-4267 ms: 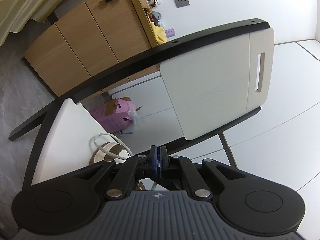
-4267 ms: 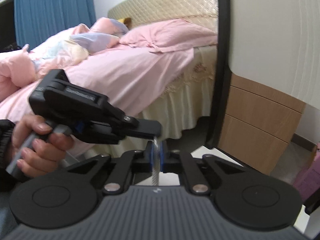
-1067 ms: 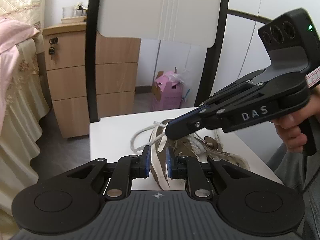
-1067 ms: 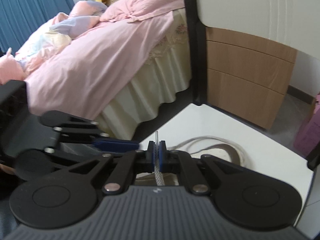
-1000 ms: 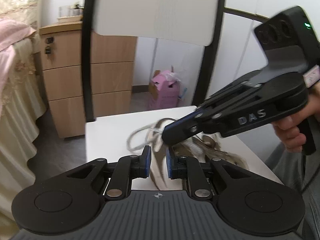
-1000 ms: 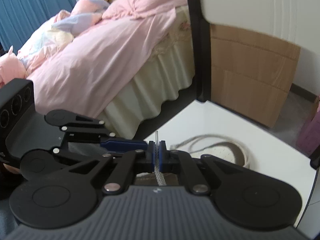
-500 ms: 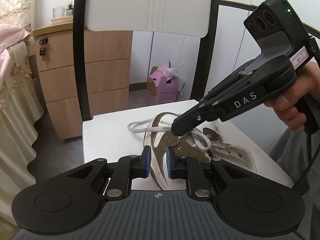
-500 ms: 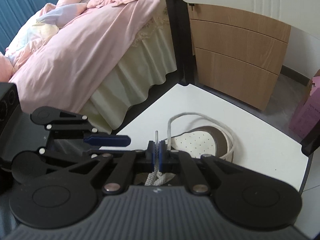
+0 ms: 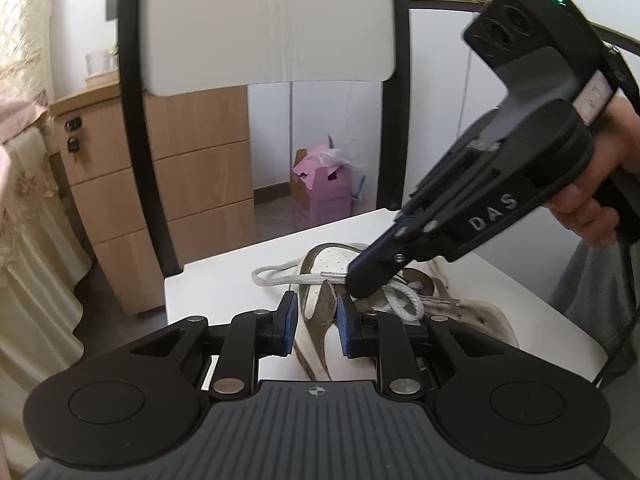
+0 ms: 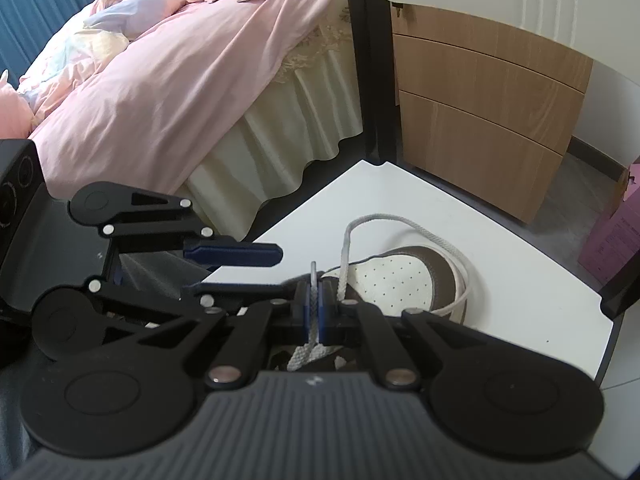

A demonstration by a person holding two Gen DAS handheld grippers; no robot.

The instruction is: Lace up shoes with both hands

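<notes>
A white and brown shoe (image 9: 320, 320) lies on the white chair seat (image 9: 224, 284), toe toward the chair back. Its white lace (image 9: 280, 278) loops loosely over the toe. My left gripper (image 9: 313, 326) is open, its blue pads either side of the shoe's side panel without closing on it. My right gripper (image 10: 316, 312) is shut on the lace (image 10: 314, 280), with the clear tip poking up between the pads. In the left wrist view the right gripper (image 9: 360, 284) hovers just above the shoe's tongue. The shoe's perforated toe (image 10: 400, 280) shows in the right wrist view.
The chair's black frame and white backrest (image 9: 272, 20) stand behind the shoe. A wooden drawer unit (image 9: 168, 176) and a pink box (image 9: 320, 184) are beyond it on the floor. A bed with pink bedding (image 10: 180, 60) lies to the left.
Both grippers came down from raised, tilted poses to the shoe. The left gripper has opened from shut and straddles the shoe's side. The right gripper stays shut on the lace and has moved lower.
</notes>
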